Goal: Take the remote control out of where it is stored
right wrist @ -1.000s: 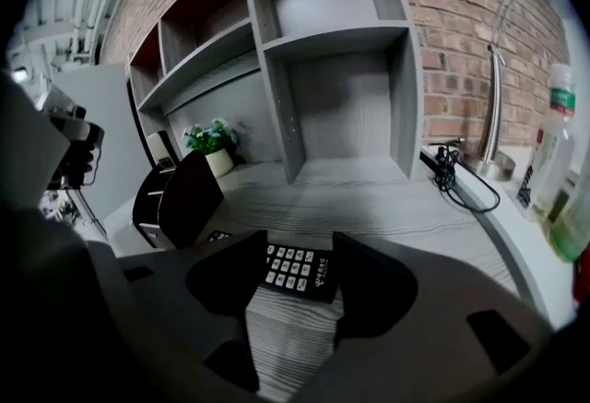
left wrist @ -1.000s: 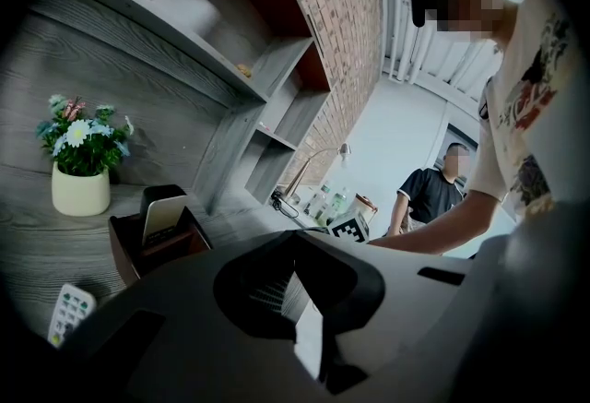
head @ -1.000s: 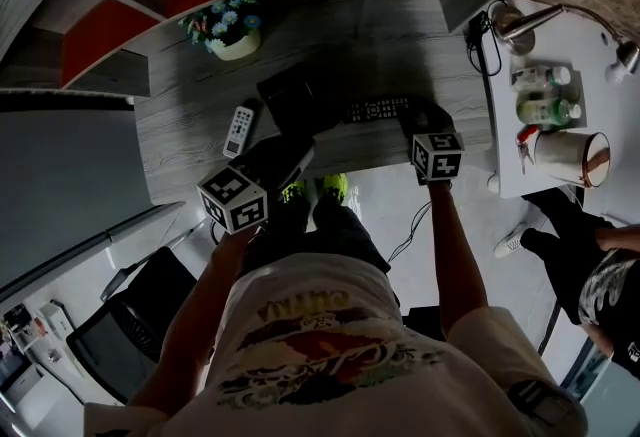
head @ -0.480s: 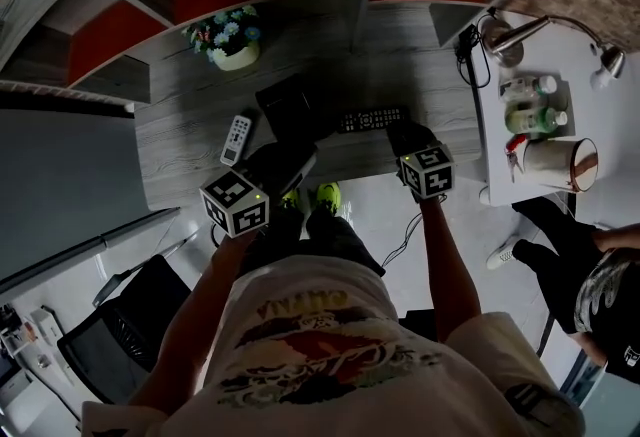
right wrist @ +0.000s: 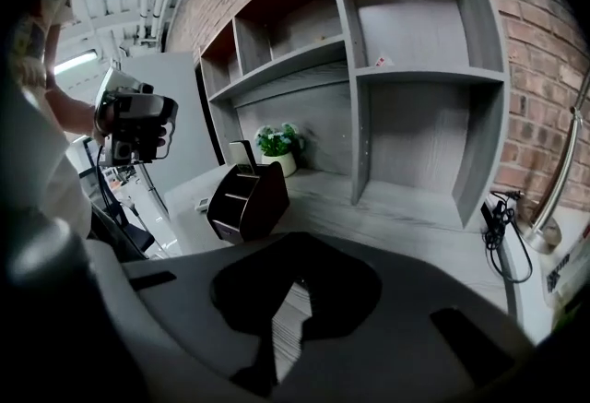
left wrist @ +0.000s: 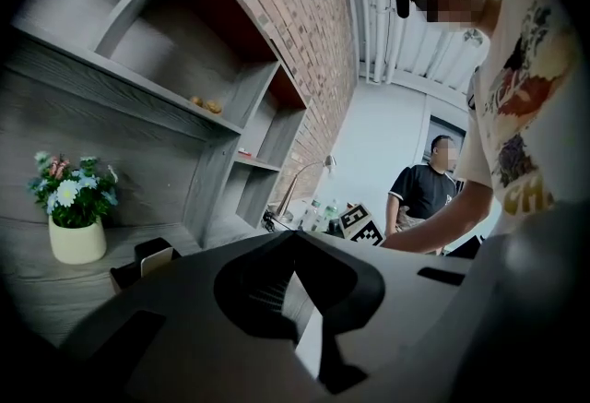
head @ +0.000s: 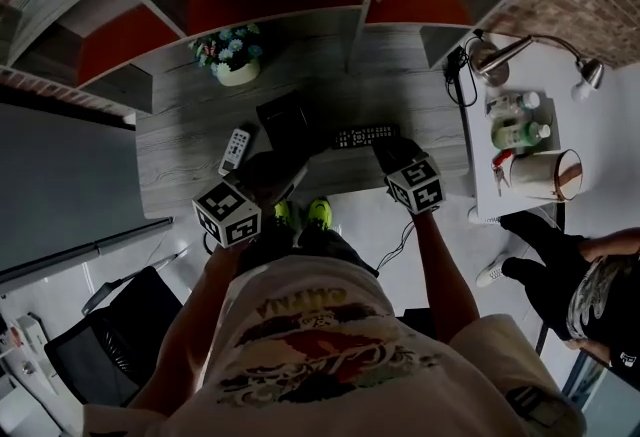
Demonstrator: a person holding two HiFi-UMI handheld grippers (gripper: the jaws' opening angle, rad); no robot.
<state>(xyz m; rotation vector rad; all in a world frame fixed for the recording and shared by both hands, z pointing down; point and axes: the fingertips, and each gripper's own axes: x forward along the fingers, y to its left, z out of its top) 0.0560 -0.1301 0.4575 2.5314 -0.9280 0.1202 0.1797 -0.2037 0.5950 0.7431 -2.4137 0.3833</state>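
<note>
Right gripper (head: pixel 390 149), jaws just closed empty, backs off the long black remote control (head: pixel 365 136) mid-frame; left gripper (head: pixel 288 165) also closed; removal seems done.

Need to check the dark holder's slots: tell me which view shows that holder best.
The right gripper view: the holder stands in the open, stepped slots visible. The head view gives only a dark shape from above; the left gripper view, just a small part, low at left.
</note>
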